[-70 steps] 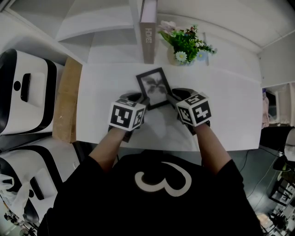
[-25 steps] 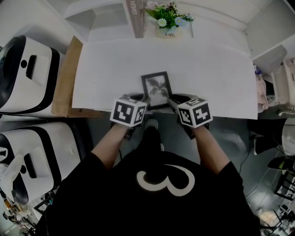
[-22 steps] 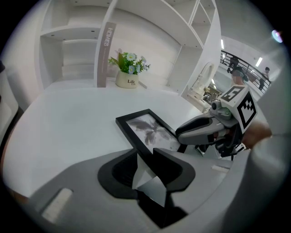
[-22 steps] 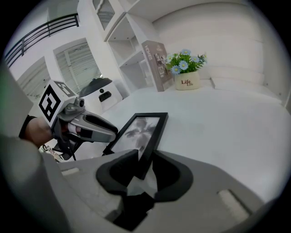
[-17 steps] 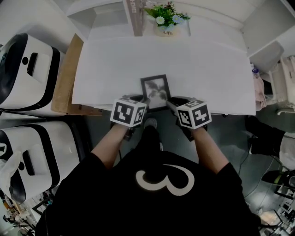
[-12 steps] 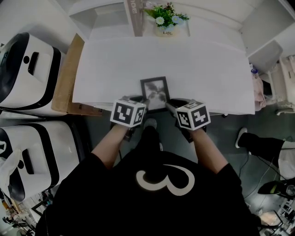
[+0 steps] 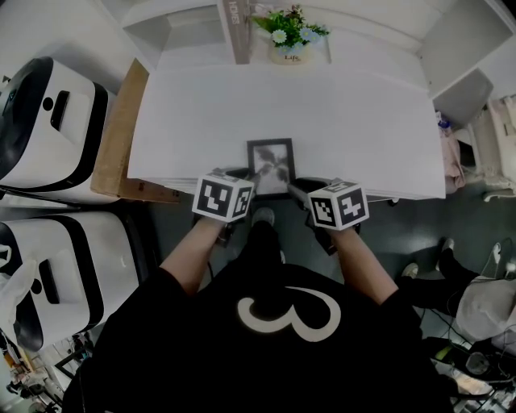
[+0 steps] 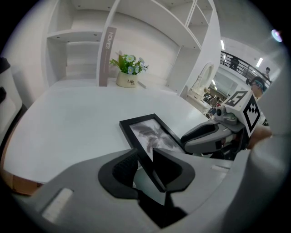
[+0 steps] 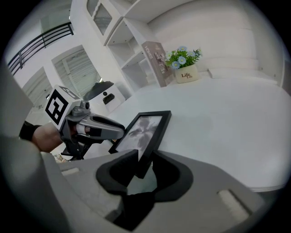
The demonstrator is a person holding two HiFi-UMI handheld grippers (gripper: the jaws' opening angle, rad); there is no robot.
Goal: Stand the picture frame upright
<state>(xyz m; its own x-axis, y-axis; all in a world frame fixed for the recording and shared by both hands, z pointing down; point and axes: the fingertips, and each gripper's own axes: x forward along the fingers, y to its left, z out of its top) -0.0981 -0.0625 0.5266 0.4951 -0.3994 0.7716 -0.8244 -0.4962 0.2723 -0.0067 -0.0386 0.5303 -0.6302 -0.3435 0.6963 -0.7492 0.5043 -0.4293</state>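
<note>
The left gripper [image 8: 143, 158] and right gripper [image 9: 142, 160] each have their fingers clamped on a side edge of the picture frame [image 7: 272, 165] at the front of the desk [image 7: 347, 121]. The frame is grasped but does not look upright yet, so standing it up is still to do.

White bench [image 7: 201, 113], its top mostly bare. Far edge, near the middle: a cream pot of green leaves and pale flowers [image 7: 289, 32], lettered "Life". Just left of it a tall grey block [image 7: 236, 24] stands upright, lettered "HOME". White shelving [image 8: 136, 27] rises behind the far edge. A brown board [image 7: 117, 133] runs along the left edge. White-and-black machines [image 7: 40, 113] sit beyond it.
</note>
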